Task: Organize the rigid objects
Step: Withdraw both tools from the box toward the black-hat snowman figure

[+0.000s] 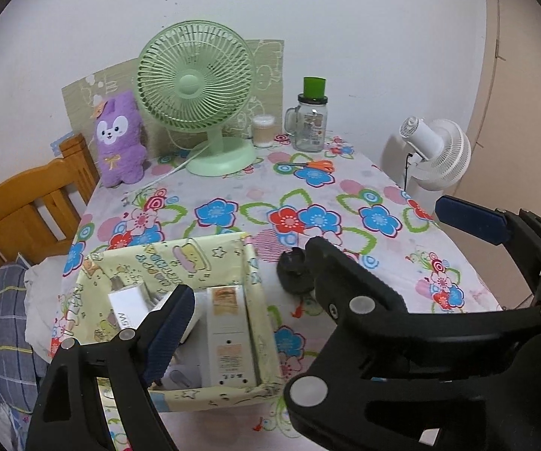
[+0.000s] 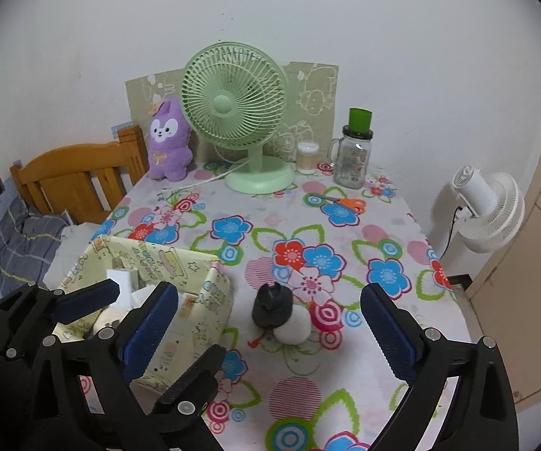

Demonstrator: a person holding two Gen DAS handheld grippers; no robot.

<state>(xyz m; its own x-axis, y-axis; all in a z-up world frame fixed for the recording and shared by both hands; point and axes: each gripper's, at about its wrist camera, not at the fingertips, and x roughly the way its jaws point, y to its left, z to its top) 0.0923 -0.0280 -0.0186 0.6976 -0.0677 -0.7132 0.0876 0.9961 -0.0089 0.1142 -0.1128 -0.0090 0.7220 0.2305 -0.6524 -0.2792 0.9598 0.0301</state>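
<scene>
The right gripper [image 2: 270, 321] has its blue-padded fingers [image 2: 390, 334] spread wide, nothing pressed between them. A small object [image 2: 280, 314], black on top and white and round below, sits on the floral cloth [image 2: 345, 394] in the gap between the pads, apart from both.

The left gripper [image 1: 319, 255] is also wide apart and holds nothing. One pad [image 1: 171, 332] hangs over the box [image 1: 233, 394] at about 7 o'clock in the left view; the other pad [image 1: 469, 220] stands out at 3 o'clock above the cloth.

The box is pale yellow with cartoon print and open on top. Inside it are white cartons, one long one [image 1: 225, 338] upright against the right wall (its label is too small to read). The black-and-white object lies just right of the box, at its 3 o'clock, not touching it.

Further back, at 12 o'clock, a green fan [image 2: 234, 112] stands beside a purple plush [image 2: 169, 143], a glass jar [image 2: 353, 158] and orange scissors [image 2: 345, 203].
</scene>
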